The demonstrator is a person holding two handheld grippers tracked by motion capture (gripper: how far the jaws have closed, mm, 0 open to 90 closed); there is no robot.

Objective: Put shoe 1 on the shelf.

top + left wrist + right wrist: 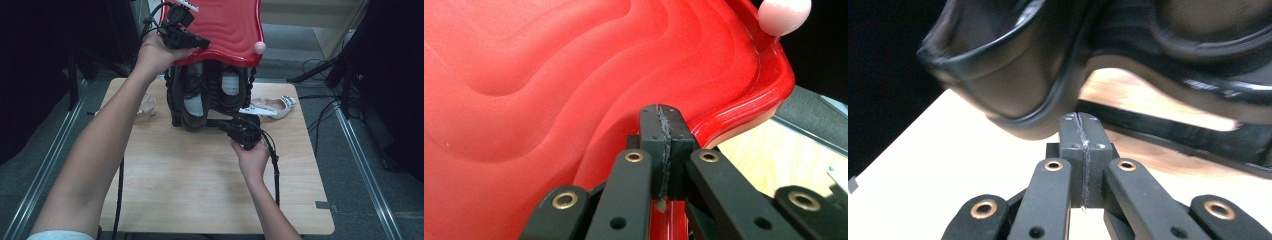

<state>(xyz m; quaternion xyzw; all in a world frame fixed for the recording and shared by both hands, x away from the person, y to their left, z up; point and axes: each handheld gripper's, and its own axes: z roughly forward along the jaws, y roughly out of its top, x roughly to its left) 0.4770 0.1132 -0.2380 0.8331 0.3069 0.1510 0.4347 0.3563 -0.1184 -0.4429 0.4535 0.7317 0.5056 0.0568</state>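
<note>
My left gripper (663,150) has its jaws pressed flat together with nothing between them, and it rests on the near edge of the red wavy top (574,75) of the shoe rack (172,95). In the high view that gripper (192,44) sits at the top's front left corner, my left hand (157,52) wrapped behind it, forearm reaching up from the lower left with the wrist bent slightly inward. I judge it is steadying the rack rather than grasping it.

My right gripper (1083,145) is likewise closed on nothing, its tips just under the toe of a black shoe (1008,75), touching it or very nearly; I cannot tell which. In the high view it (231,126) lies low by the rack's base bar, my right hand (252,160) behind it, forearm coming up from the bottom edge, cable trailing back.

Two black shoes (195,97) stand toe-down in the rack, so that much looks placed. A white flat (277,106) lies on the wooden surface (200,185) just right of the rack, and a pale heeled sandal (147,104) lies to its left, partly behind my arm. Those two appear yet to be put away, so I judge the job roughly half done, with the black shoe being nudged into its seat.
</note>
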